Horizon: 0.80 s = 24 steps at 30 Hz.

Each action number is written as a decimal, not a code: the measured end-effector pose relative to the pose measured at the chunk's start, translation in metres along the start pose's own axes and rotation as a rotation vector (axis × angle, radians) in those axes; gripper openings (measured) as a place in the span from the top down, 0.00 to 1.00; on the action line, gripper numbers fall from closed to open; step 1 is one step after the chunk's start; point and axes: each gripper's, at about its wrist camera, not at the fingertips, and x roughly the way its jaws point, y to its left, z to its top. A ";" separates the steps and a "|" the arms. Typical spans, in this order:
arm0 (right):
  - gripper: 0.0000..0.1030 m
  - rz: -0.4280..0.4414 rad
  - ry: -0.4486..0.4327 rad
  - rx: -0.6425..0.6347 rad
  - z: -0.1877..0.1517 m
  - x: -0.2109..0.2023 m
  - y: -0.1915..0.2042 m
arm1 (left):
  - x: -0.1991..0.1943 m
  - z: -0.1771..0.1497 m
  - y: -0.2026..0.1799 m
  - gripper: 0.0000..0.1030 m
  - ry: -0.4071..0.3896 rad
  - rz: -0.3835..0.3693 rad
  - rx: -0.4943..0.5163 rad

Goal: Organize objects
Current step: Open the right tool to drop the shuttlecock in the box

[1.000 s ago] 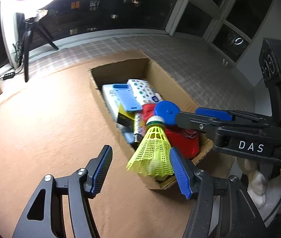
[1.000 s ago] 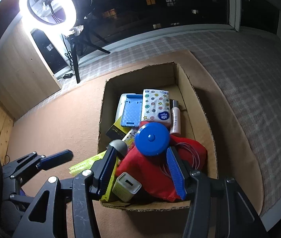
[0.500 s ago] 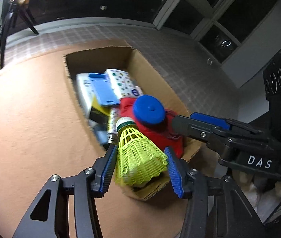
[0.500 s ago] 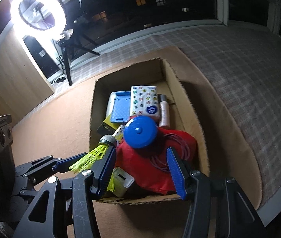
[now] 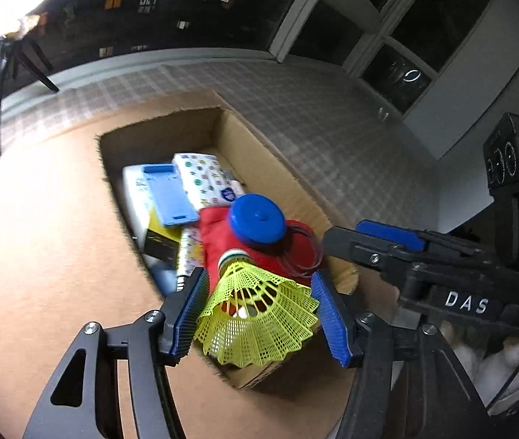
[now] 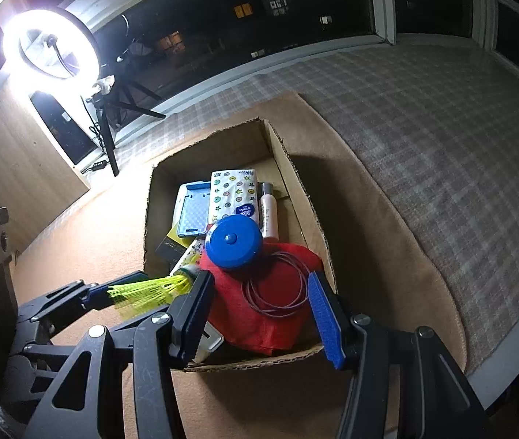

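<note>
A yellow mesh shuttlecock point(image 5: 255, 311) sits between the blue pads of my left gripper point(image 5: 257, 316). Its cork points at the cardboard box point(image 5: 222, 117). The jaws are opening, and the skirt still touches both pads. In the right wrist view the shuttlecock point(image 6: 149, 291) hangs over the box's near left edge. My right gripper point(image 6: 259, 314) stands open over the red cloth point(image 6: 281, 329) in the box point(image 6: 277, 139), with nothing between its pads. A blue round lid point(image 6: 235, 241) and a loop of thin cord point(image 6: 277, 287) lie on the cloth.
The box also holds a blue case point(image 6: 193, 212), a dotted tissue pack point(image 6: 233, 197), a white tube point(image 6: 268, 212) and a small pale box point(image 6: 210, 344). It rests on a brown mat point(image 5: 40, 256) beside checked carpet point(image 6: 442, 146). A ring light on a tripod point(image 6: 51, 47) stands far left.
The left jaws closed on the shuttlecock, which had been lying beside the right pad, then widened a little. The shuttlecock now sits deeper between them. The box has shifted in both views.
</note>
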 end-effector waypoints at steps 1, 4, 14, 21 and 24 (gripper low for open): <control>0.52 0.002 -0.001 0.000 -0.001 0.000 0.001 | -0.003 -0.001 0.001 0.37 -0.004 0.010 0.003; 0.52 0.008 -0.001 -0.010 0.000 0.000 0.007 | -0.013 -0.003 0.006 0.35 -0.014 0.029 0.005; 0.52 0.019 -0.003 -0.027 -0.003 -0.001 0.028 | -0.038 -0.010 0.016 0.32 -0.033 0.047 0.017; 0.52 0.035 -0.005 -0.079 -0.012 -0.008 0.058 | -0.079 -0.025 0.032 0.29 -0.062 0.126 -0.003; 0.52 0.048 -0.005 -0.115 -0.018 -0.011 0.077 | -0.101 -0.033 0.044 0.27 -0.084 0.164 -0.035</control>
